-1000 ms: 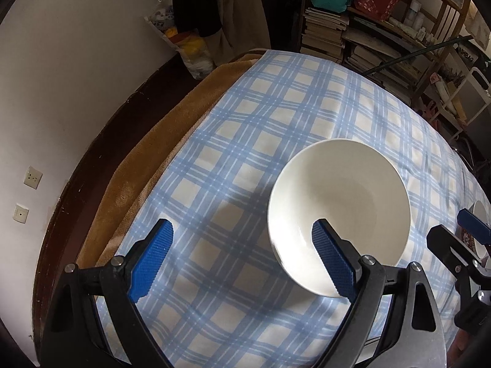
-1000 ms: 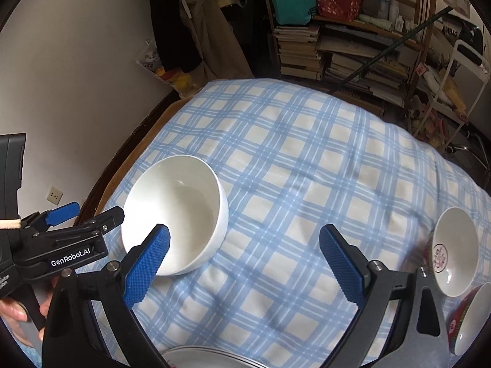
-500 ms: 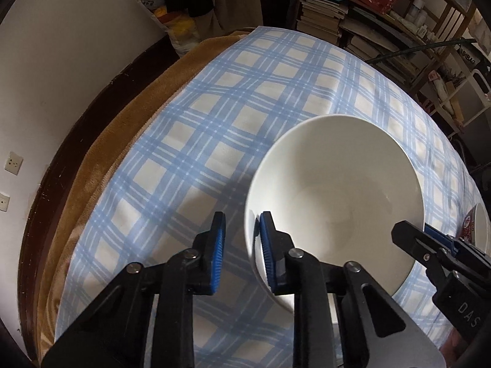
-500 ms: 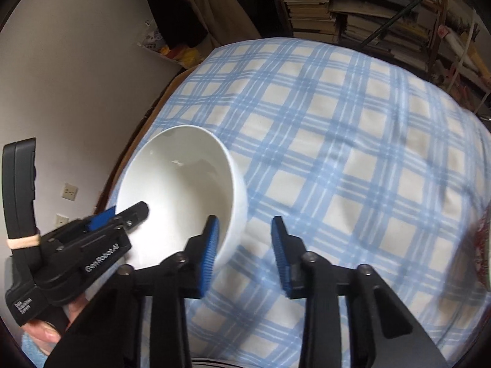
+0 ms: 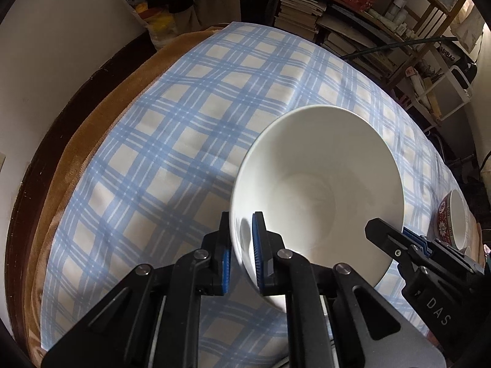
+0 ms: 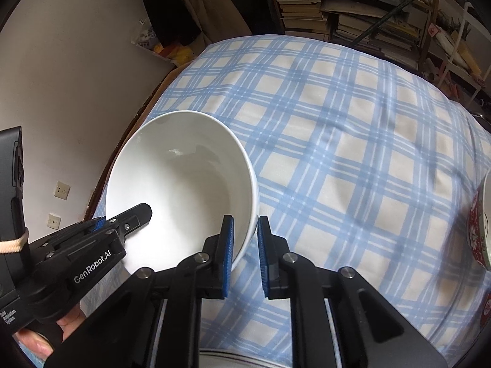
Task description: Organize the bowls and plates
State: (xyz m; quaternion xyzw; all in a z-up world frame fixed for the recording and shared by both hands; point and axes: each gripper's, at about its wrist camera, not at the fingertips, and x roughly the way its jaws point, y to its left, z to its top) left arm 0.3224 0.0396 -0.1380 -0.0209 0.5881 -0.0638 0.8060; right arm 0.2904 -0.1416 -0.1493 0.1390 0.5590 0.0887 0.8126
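- we are pinching the near rim of the white bowl [image 5: 319, 184] with our left claw [image 5: 241, 245], one blue pad inside the wall and one outside.
- we are pinching the same white bowl [image 6: 184, 190] on its opposite rim with our right claw [image 6: 244, 245], its left pad inside and its right pad outside.
- the bowl is sitting straight ahead of both claws, tilted, over the blue checked cloth [image 5: 190, 116] that is covering the counter; we cannot tell whether its base is touching the cloth.
- from the left wrist view, the right claw is reaching in from the right onto the bowl's far rim; from the right wrist view, the left claw is coming in from the left.
- a red patterned bowl [image 6: 478, 230] is lying well to the right of our right claw, at the frame edge.
- a white plate rim [image 6: 221, 357] is showing just beneath our right claw.
- cluttered bookshelves [image 6: 353, 9] are standing far ahead of us, beyond the counter.
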